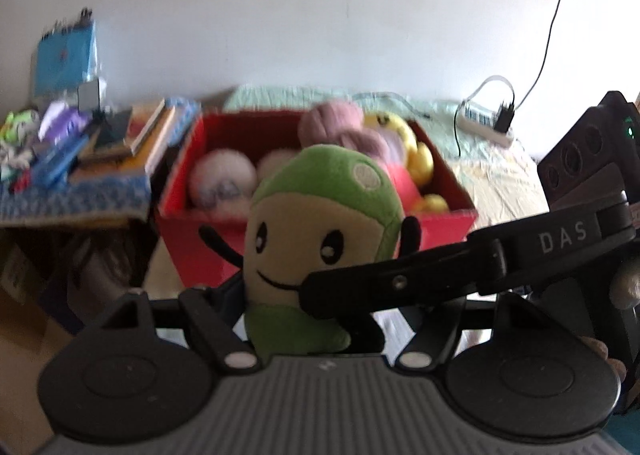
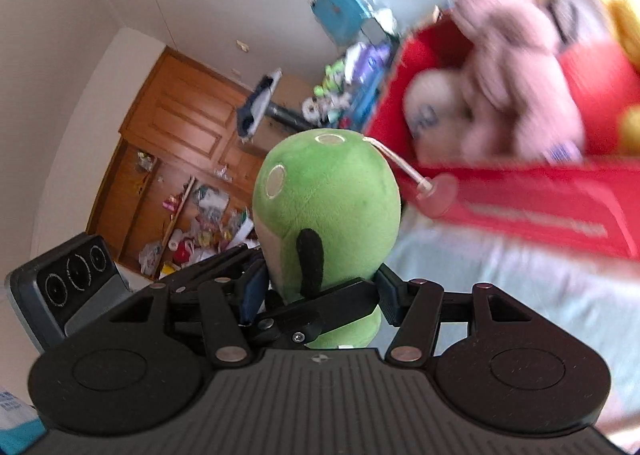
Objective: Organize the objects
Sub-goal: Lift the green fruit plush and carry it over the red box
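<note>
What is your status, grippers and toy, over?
Both grippers, left and right, shut on green round-headed plush toy. Red cardboard box ahead, already holding plush toys. Nothing between.

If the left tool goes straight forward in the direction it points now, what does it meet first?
The green plush, already between the left tool's fingers. Behind it in that line stands the red box, probably next, though depth is unclear.

plush toy (image 1: pixel 320 215) before box (image 1: pixel 444 231), books (image 1: pixel 148 131) left of box
</note>
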